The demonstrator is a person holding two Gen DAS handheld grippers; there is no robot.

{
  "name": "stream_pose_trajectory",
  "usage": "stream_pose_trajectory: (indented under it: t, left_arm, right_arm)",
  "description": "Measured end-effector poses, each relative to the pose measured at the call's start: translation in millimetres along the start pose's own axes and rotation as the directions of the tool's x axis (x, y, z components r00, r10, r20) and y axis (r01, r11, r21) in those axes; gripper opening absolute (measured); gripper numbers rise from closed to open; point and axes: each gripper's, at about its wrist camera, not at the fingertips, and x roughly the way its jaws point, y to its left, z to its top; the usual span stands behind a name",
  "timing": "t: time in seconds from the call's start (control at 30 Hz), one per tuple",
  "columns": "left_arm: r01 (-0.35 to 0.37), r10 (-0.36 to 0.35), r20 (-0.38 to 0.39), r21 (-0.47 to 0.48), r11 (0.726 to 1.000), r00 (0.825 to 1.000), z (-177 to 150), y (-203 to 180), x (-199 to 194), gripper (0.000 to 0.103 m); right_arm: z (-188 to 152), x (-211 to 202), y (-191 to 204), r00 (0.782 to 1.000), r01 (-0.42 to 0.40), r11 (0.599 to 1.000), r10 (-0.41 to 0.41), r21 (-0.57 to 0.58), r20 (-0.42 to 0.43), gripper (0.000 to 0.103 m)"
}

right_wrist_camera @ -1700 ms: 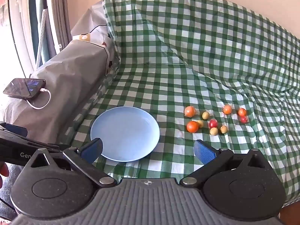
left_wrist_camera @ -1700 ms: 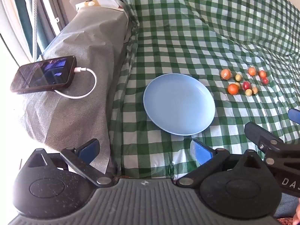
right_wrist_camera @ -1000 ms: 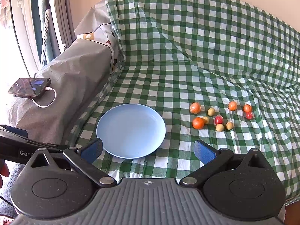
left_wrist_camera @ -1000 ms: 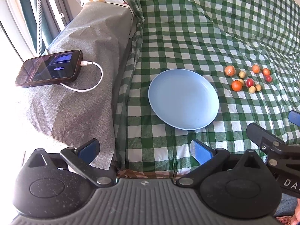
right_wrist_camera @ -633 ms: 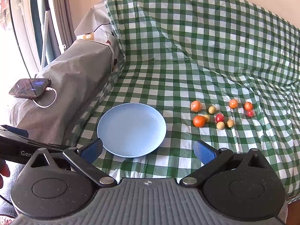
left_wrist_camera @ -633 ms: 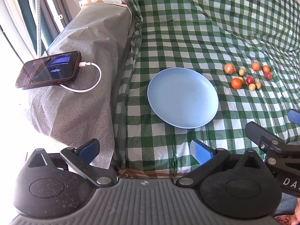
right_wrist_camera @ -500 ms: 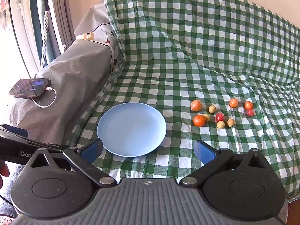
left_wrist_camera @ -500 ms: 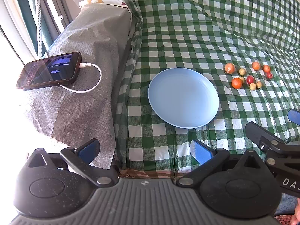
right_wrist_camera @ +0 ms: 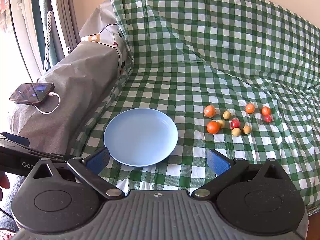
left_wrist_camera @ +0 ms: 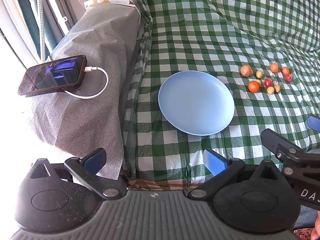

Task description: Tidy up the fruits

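Status: pre-grasp, nothing picked yet. Left claw (left_wrist_camera: 154, 160) wide open, empty. Right claw (right_wrist_camera: 158, 160) same, wide open, empty. Both hang at the near edge of the cloth, well short of the fruit.

Plate (right_wrist_camera: 120, 150), light blue, bare, sits on the green check cloth (right_wrist_camera: 200, 70), just ahead of the right claw. Fruits (right_wrist_camera: 236, 120) in a loose cluster on the cloth to the plate's right, apart from it: abt 4 orange ones, 2 red, 4 small yellow-tan. Orange one nearest the plate (right_wrist_camera: 213, 127) touches a small yellow one; rest mostly separated.

Guess at the goal: fruit onto plate, maybe sorted by colour. Next move imo: right claw goes fwd + right to the cluster, jaws straddle one piece, close gently. They're small and round, will roll if nudged, and the cloth is wrinkled + likely slick. Take an outlier first so neighbours don't scatter.

Surface: looks like a sofa or bed under the cloth, not a counter; cloth runs up the backrest, creases on the right side. Soft base probably, so pressing down will dip it.

Room: grey covered block on the left w/ a phone (left_wrist_camera: 53, 75) on a white charging cable (left_wrist_camera: 94, 84). Window + curtains far left, strong glare. Beige wall behind.
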Motion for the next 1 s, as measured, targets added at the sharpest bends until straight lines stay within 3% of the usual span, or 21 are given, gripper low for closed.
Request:
stream_pose_trajectory:
  t: [0.13,0.4,0.47,0.5,0.83,1.0]
  left_arm:
    - [-0.002,0.002,-0.001,0.003,1.0,1.0,0,0,0,0.103]
    - [-0.007,0.007,-0.005,0.009,1.0,1.0,0,-1,0,0.103]
    - [-0.008,0.008,-0.005,0.01,1.0,1.0,0,-1,1,0.103]
    - [-0.008,0.008,-0.006,0.01,1.0,1.0,0,-1,1,0.103]
    - [-0.029,0.03,-0.03,0.018,0.999,0.999,7,-10,7,0.103]
    - [-0.019,0.022,-0.061,0.037,0.999,0.998,17,-26,17,0.103]
  right_arm:
    - [0,0,0,1.0,-0.003,1.0,0.003,-0.003,0.019,0.103]
    - [-14,-1,-1,0.986,-0.052,0.999,0.051,-0.003,0.159,0.103]
    - [-11,1,0,0.992,-0.036,0.999,0.037,-0.006,0.121,0.103]
    - [-6,2,-2,0.998,-0.026,1.0,0.026,0.003,0.055,0.103]
    - [-4,8,-10,0.999,-0.022,0.999,0.021,0.027,0.04,0.103]
    - [-1,18,-34,0.998,0.044,0.994,-0.047,0.103,0.032,0.103]
